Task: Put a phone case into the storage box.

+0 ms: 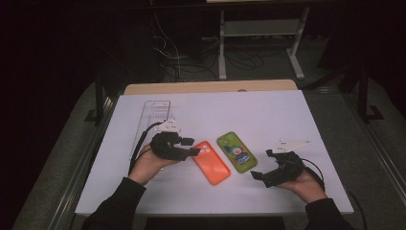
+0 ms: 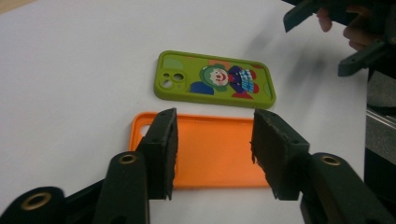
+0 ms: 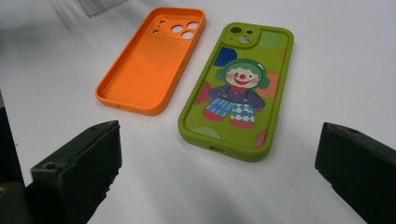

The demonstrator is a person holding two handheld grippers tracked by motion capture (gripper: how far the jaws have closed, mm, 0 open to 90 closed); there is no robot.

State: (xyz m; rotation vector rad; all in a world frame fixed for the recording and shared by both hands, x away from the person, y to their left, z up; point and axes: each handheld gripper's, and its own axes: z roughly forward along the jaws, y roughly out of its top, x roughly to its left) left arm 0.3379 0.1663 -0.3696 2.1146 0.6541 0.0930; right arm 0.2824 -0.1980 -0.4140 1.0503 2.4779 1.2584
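An orange phone case [image 1: 211, 163] lies hollow side up at the middle of the white board [image 1: 268, 115]. Beside it on the right lies a green case [image 1: 236, 152] printed with a clown. My left gripper [image 1: 190, 146] is at the orange case's left end. In the left gripper view its jaws [image 2: 215, 115] stand partly apart over the orange case [image 2: 215, 154], with no pad pressing on it; the green case [image 2: 215, 79] lies beyond. My right gripper [image 1: 262, 164] is open just right of the green case. In the right gripper view its wide jaws [image 3: 219, 133] face the green case [image 3: 238, 88] and orange case [image 3: 152, 60].
A clear plastic tray [image 1: 155, 115] lies at the board's back left, behind my left hand. A wooden table edge [image 1: 210, 87] shows beyond the board. Cables and a white stand's legs [image 1: 297, 67] are on the dark floor behind.
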